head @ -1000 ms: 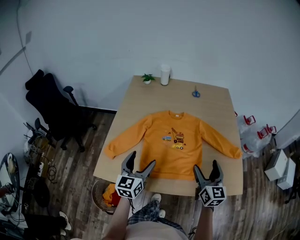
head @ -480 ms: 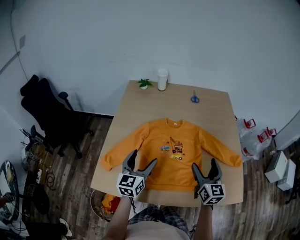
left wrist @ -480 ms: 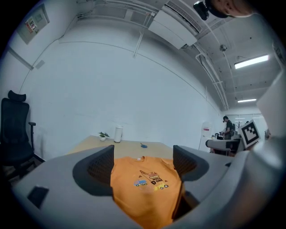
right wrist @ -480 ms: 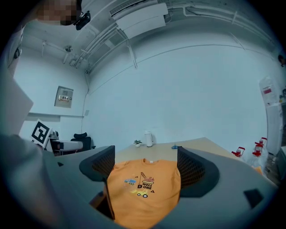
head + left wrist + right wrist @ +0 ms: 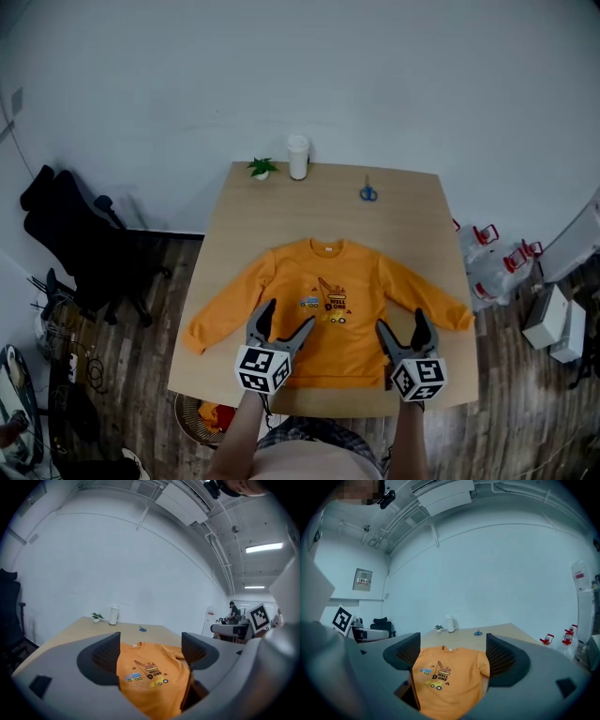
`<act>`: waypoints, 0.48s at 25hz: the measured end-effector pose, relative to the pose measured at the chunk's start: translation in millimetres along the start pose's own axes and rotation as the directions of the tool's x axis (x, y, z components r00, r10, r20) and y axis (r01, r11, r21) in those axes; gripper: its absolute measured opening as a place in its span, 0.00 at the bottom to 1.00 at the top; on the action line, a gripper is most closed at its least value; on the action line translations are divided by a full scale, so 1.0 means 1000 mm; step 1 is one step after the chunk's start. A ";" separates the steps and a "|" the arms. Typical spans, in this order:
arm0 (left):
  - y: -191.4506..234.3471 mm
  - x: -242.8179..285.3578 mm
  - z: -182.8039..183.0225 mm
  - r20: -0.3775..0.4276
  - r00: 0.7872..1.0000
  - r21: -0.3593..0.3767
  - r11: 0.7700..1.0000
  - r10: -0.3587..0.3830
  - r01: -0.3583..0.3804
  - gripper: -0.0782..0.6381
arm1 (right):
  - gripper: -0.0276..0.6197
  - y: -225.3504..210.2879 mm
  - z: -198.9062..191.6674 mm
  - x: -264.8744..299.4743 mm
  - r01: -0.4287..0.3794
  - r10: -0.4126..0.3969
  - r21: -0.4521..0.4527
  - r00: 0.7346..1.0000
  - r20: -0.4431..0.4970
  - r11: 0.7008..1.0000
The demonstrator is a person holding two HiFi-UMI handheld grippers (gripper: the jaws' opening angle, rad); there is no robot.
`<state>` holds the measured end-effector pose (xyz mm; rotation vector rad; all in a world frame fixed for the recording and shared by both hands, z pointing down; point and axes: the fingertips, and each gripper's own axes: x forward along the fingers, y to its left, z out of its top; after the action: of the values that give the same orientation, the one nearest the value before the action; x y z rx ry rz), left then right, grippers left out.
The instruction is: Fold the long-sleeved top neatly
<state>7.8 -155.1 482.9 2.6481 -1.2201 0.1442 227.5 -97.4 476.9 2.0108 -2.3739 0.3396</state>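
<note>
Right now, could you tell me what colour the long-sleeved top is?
The long-sleeved top is orange with a small chest print; clearest in the head view.

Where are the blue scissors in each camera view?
Head view: blue scissors near the table's far edge, right of centre.
Left gripper view: scissors beyond the orange top, above the gap between the jaws.
Right gripper view: scissors just left of the right jaw's tip.
Shared landmark: white container left of them.
</note>
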 end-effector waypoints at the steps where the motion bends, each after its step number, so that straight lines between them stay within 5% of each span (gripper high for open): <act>1: -0.009 0.009 -0.001 -0.011 0.999 0.006 0.999 -0.031 0.031 0.67 | 0.70 -0.007 0.000 -0.001 0.015 -0.015 0.004 1.000 -0.001 1.000; 12: -0.120 0.116 -0.021 -0.119 0.940 0.015 0.946 -0.318 0.322 0.67 | 0.69 -0.113 -0.018 -0.045 0.262 -0.261 0.042 0.965 -0.042 0.964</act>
<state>174.7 -160.3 505.4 2.7803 -0.7433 0.2608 343.6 -67.3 505.3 2.2816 -2.0618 0.4236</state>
